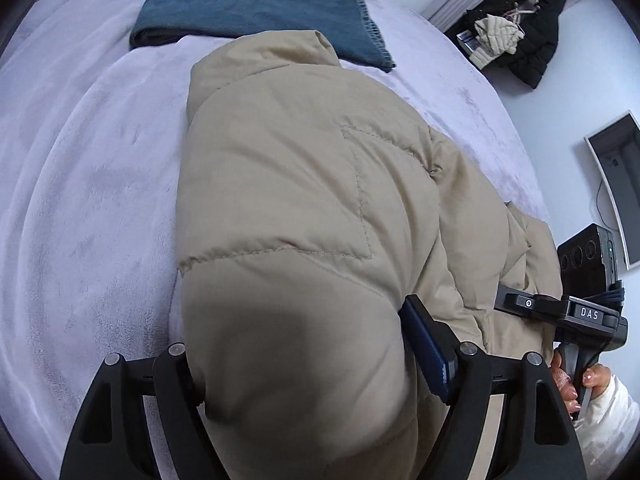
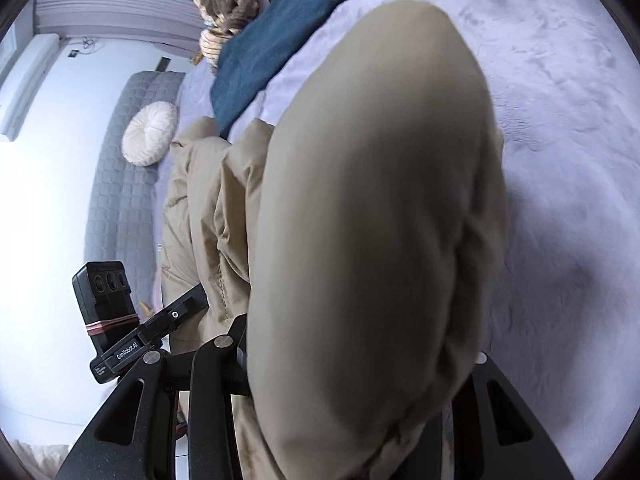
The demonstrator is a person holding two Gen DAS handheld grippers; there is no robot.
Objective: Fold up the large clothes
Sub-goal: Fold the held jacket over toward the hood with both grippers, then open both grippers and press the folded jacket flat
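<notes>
Lavender plush-covered bed (image 1: 100,184) bearing a folded blue denim garment (image 1: 256,12) and a beige quilted puffer jacket (image 1: 304,208), the jacket's bulk clamped in both left gripper (image 1: 320,360) and right gripper (image 2: 360,360) jaws.

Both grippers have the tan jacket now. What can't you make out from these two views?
- Left wrist view: left gripper's left finger, buried under the jacket.
- Right wrist view: right gripper's pads, covered by blurred jacket bulge.
- Both views: jacket hem, cut off by bottom edge.
- Jeans: far end, cut off at top.
</notes>
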